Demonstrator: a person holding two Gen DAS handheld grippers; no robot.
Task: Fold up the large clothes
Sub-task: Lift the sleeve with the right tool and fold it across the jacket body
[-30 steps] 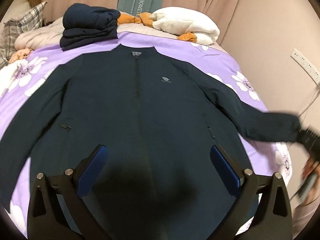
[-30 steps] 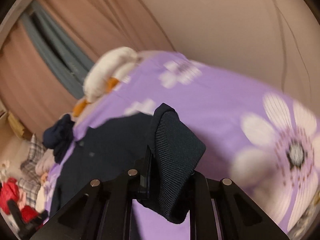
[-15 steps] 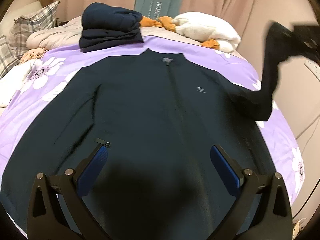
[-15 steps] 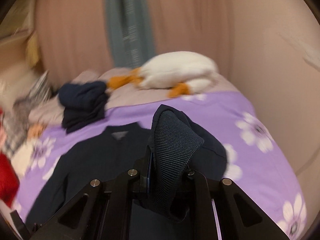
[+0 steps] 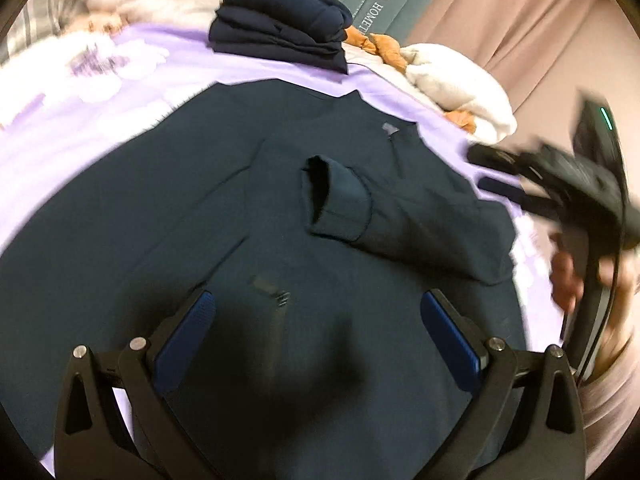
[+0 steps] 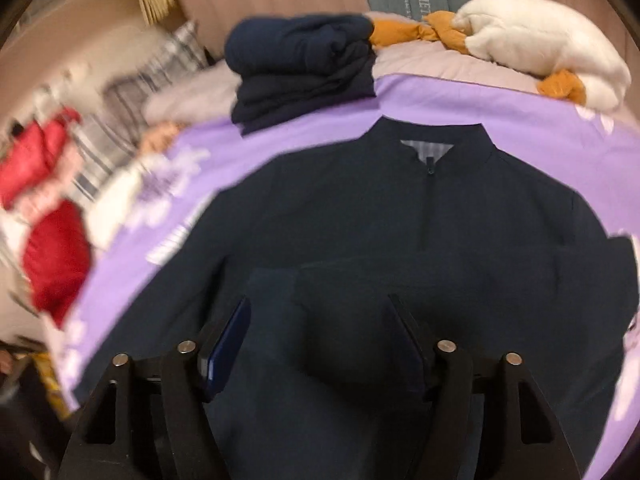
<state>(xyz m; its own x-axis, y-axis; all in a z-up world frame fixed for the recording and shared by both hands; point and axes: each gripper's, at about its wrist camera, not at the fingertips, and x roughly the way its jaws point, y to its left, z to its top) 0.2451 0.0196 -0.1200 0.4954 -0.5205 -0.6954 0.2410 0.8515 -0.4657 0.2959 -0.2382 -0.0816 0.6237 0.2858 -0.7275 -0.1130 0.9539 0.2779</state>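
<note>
Now the right gripper (image 6: pixel 316 344) is opening, releasing the sleeve (image 5: pixel 340 204) across the jacket (image 5: pixel 200 240); the empty, spread left gripper (image 5: pixel 316 332) should smooth it toward nine o'clock.

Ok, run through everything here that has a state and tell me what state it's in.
Jacket: spread flat on the bed, zipped.
Right sleeve: folded across the chest, cuff released.
Left sleeve: not yet folded.
Navy pile: folded, stacked.
Left gripper: open, empty.
Right gripper: jaws opening, nothing pinched.
</note>
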